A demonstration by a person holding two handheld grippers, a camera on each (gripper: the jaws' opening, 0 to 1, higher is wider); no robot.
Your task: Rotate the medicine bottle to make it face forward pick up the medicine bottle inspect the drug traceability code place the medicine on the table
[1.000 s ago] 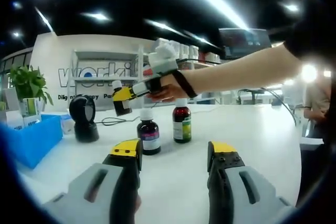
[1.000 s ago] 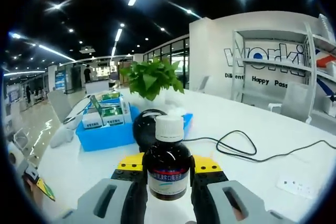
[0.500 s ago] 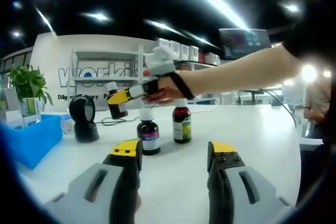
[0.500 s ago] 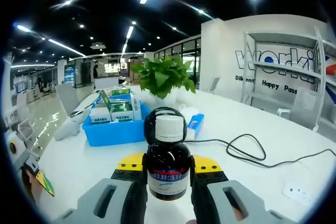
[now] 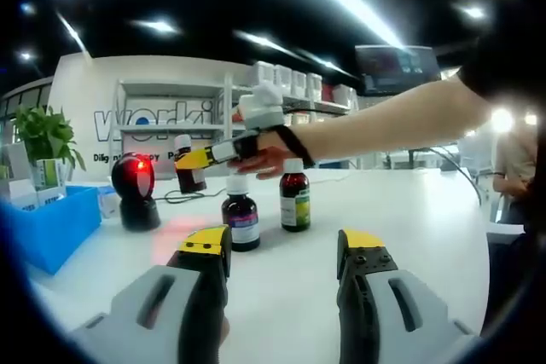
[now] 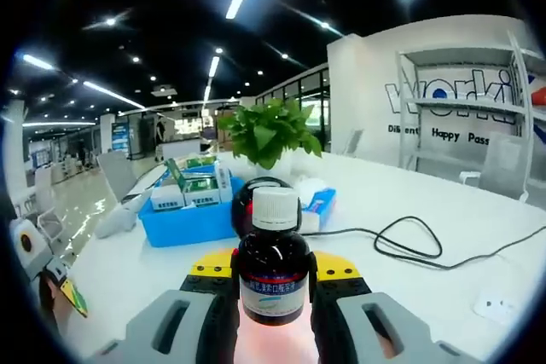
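Note:
My right gripper (image 6: 273, 268) is shut on a dark brown medicine bottle (image 6: 273, 283) with a white cap and a blue-and-white label that faces the camera. In the left gripper view the right gripper (image 5: 198, 159) holds that bottle (image 5: 188, 179) in the air, just right of a black scanner (image 5: 134, 189) whose face glows red. In the right gripper view the bottle cap partly hides the scanner (image 6: 247, 198). Two more brown bottles (image 5: 242, 216) (image 5: 295, 202) stand upright on the white table (image 5: 281, 296). My left gripper (image 5: 281, 251) is open above the table's near side.
A blue bin (image 6: 194, 217) of medicine boxes and a potted plant (image 6: 268, 130) stand behind the scanner. A black cable (image 6: 409, 245) loops over the table towards a socket (image 6: 493, 304). A person's arm (image 5: 384, 121) reaches in from the right.
The right gripper has carried the bottle left and slightly lower, up to the scanner. The scanner now glows red and throws red light on the table. The left gripper has stayed still.

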